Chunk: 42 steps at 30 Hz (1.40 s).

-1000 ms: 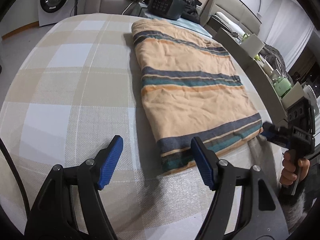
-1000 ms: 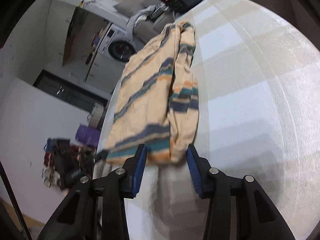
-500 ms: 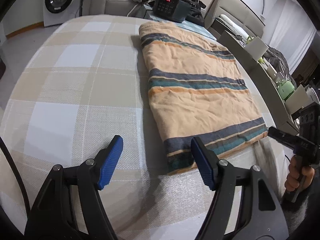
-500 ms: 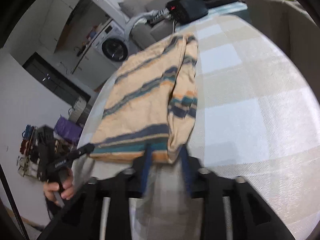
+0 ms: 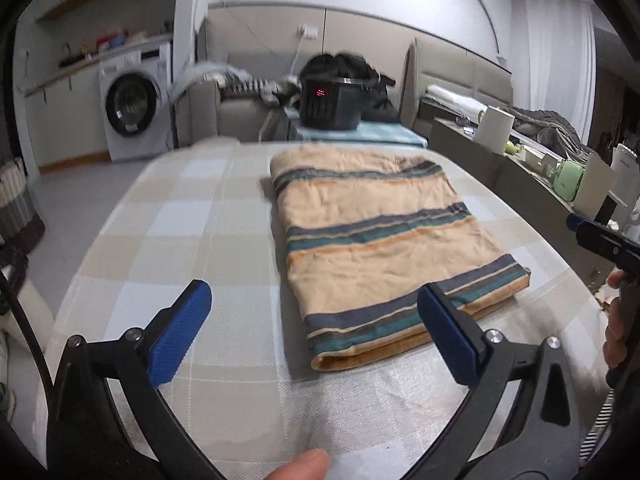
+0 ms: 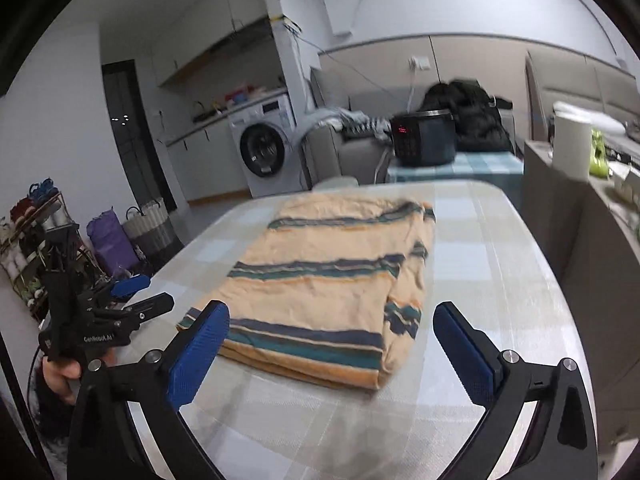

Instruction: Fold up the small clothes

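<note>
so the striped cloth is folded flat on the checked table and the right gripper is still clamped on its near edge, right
Not quite. The striped cloth does lie folded flat on the checked table, but the right gripper is not clamped on it: the right wrist view shows its jaws, which have just been opening, wide apart with nothing between them.

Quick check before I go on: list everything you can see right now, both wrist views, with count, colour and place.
garment: one, orange with navy and teal stripes, folded flat on the table
table: one, beige and white check cloth, foreground
cooker: one, dark with red display, on a small blue-checked stand behind the table
washer: one, white, back left
sofa: one, grey, clothes heaped on it
black bag: one, behind the cooker
counter: one, grey, right of the table, cluttered with a white jug and green items
baskets: woven and purple, floor left
left gripper: blue fingers, open, nothing between them, jaws just opened
right gripper: blue fingers, open, nothing between them, jaws just opened
</note>
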Each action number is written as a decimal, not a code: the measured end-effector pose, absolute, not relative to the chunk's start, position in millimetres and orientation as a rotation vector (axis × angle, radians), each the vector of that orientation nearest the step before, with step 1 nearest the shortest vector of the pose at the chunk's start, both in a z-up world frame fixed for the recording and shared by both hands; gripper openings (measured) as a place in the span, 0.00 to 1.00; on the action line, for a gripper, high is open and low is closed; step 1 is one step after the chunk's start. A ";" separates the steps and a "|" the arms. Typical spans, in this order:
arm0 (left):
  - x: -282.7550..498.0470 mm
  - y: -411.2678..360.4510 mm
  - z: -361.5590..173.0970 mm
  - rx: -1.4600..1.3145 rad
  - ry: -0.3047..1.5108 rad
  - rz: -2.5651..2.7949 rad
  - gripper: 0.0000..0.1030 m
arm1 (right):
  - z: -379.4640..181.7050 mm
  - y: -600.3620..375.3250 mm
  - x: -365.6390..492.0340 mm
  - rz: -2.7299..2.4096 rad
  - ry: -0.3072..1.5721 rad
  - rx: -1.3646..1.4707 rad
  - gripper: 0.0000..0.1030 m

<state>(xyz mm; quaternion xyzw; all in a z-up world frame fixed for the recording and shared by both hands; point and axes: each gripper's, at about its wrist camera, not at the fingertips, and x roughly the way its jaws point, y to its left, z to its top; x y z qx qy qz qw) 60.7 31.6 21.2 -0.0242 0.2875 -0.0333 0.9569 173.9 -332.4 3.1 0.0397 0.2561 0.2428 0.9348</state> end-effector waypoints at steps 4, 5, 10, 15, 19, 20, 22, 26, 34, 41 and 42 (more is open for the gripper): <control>47.9 24.2 22.8 -0.066 0.526 -0.065 0.99 | 3.4 -330.7 162.6 0.506 0.455 0.061 1.00; 46.2 23.2 23.0 -0.072 0.519 -0.068 0.99 | 1.6 -330.8 160.1 0.515 0.446 0.055 1.00; 41.1 15.5 21.2 -0.073 0.481 -0.072 0.99 | -9.5 -325.9 160.1 0.499 0.435 0.019 1.00; 40.5 11.0 21.4 -0.049 0.472 -0.066 0.99 | -15.4 -326.5 154.8 0.499 0.394 0.028 1.00; 38.1 8.4 22.0 -0.030 0.461 -0.062 0.99 | -14.5 -327.5 150.6 0.500 0.372 0.023 1.00; 37.7 7.2 21.9 -0.023 0.459 -0.060 0.99 | -14.0 -328.1 149.5 0.499 0.368 0.024 1.00; 36.9 6.4 22.2 -0.016 0.456 -0.062 0.99 | -13.6 -328.9 148.2 0.496 0.360 0.025 1.00; 37.6 8.9 21.7 -0.028 0.458 -0.075 0.99 | -13.4 -328.3 147.4 0.490 0.357 0.018 1.00; 38.7 10.4 21.4 -0.026 0.458 -0.081 0.99 | -12.8 -324.4 145.4 0.493 0.359 -0.004 1.00; 39.6 10.4 20.2 -0.028 0.461 -0.084 0.99 | -12.9 -325.3 146.7 0.492 0.363 0.000 1.00; 39.0 10.8 20.8 -0.027 0.461 -0.083 0.99 | -13.1 -325.0 147.1 0.493 0.364 0.000 1.00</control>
